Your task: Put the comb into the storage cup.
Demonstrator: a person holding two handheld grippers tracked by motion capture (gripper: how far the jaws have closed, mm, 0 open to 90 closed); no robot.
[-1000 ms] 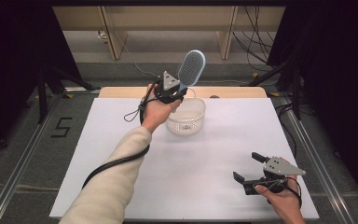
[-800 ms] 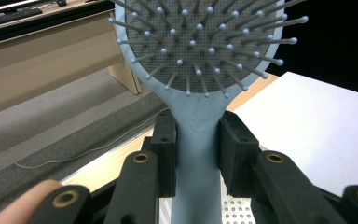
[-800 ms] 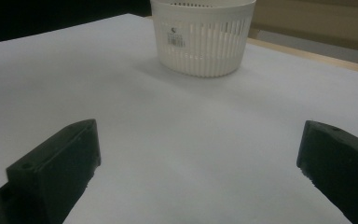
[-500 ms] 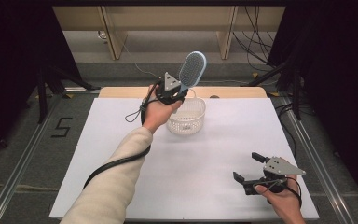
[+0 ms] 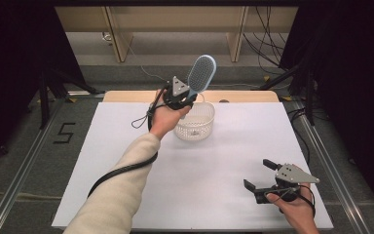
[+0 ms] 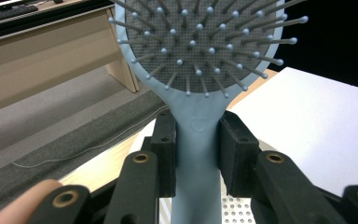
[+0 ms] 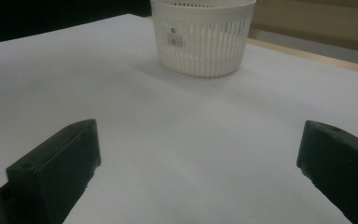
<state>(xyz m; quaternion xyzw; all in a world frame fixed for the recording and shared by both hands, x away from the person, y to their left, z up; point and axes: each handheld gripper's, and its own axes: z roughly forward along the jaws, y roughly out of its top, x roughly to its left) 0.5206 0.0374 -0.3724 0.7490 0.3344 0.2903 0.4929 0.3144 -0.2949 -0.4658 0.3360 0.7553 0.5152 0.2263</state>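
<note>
The left tool (image 5: 184,100) grips a light-blue plastic hairbrush (image 5: 202,73) by its handle above the white slotted basket (image 5: 195,122) (likely the drop-off); next, lower and release. The right tool (image 5: 267,176) rests open.

Table (image 5: 126,146): runs forward from the person's side, with a bare strip along its far edge.
Basket (image 5: 195,123): stands on the table toward the far edge, a little left of the middle.
Left gripper (image 5: 189,95): raised at the basket's far-left rim, above the table.
Hairbrush (image 5: 201,74): its handle sits between the left gripper's jaws; the head rises up and away beyond them, past the basket's far side.
Right gripper (image 5: 259,176): low at the near right corner of the table, well apart from the basket, its spread jaws facing the basket.
Number marking (image 5: 64,132): on the floor, left of the table.
</note>
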